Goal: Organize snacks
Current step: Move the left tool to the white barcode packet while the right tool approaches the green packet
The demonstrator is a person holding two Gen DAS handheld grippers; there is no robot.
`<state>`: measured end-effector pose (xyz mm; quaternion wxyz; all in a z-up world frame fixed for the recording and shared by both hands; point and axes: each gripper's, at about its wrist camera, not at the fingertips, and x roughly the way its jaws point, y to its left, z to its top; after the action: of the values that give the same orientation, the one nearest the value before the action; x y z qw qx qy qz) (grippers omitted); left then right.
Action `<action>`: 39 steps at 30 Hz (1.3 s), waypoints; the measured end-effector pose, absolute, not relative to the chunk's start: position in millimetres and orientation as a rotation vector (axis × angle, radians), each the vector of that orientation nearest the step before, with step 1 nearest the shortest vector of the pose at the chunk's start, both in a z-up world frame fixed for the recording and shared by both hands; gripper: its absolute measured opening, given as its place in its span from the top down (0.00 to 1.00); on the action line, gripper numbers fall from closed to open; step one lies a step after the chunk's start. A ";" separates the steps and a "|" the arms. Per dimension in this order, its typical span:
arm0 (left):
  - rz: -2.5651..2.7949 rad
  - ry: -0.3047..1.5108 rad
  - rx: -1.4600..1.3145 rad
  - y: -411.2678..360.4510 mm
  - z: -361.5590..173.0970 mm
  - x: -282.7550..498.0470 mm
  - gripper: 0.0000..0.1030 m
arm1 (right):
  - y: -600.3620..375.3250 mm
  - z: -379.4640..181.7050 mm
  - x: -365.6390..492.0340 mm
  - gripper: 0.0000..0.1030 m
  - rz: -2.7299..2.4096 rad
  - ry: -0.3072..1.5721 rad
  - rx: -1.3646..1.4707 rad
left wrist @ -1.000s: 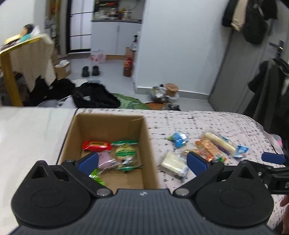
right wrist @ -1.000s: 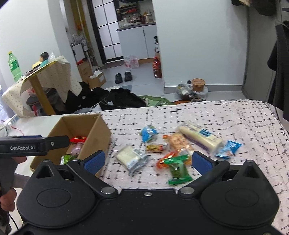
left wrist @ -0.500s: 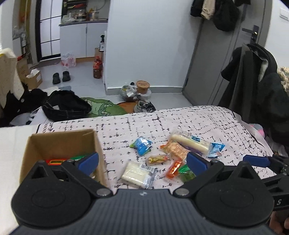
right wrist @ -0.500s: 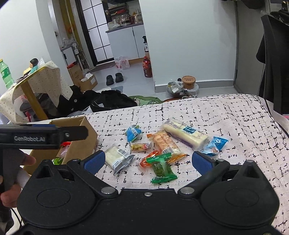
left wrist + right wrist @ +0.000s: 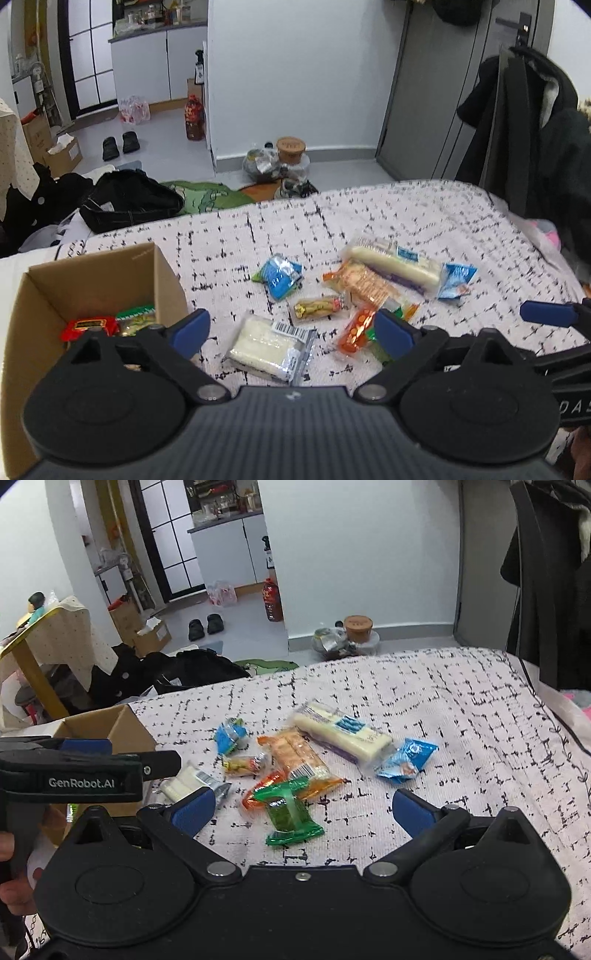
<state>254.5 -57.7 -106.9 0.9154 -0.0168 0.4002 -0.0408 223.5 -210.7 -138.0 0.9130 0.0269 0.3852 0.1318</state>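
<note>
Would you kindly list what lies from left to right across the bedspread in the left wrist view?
Cardboard box → white packet with barcode → blue-and-green packet → long white packet → small blue packet.

Green packet (image 5: 380,341) behind jaws, perhaps half hidden

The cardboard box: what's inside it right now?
In the cardboard box, a red packet and a green-edged packet lie on the floor. The left gripper covers the near part, so anything there is hidden.

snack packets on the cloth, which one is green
The clear green packet, nearest the right hand-held gripper, overlapping the orange packets' near edge. The others are blue, orange, yellow or white.
</note>
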 end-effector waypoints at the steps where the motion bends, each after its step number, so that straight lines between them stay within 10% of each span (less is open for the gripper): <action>1: -0.084 0.834 -0.030 -58.8 -110.4 257.1 0.12 | -211.9 -139.6 225.2 0.00 0.274 0.798 0.060; 39: -0.030 1.017 -0.018 -67.6 -181.5 305.5 0.41 | -201.3 -194.1 266.7 0.30 0.357 0.921 0.091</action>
<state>305.5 -67.6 -181.5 0.8733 -0.0085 0.4870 -0.0144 266.7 -201.3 -194.1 0.8795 0.0434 0.4419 0.1712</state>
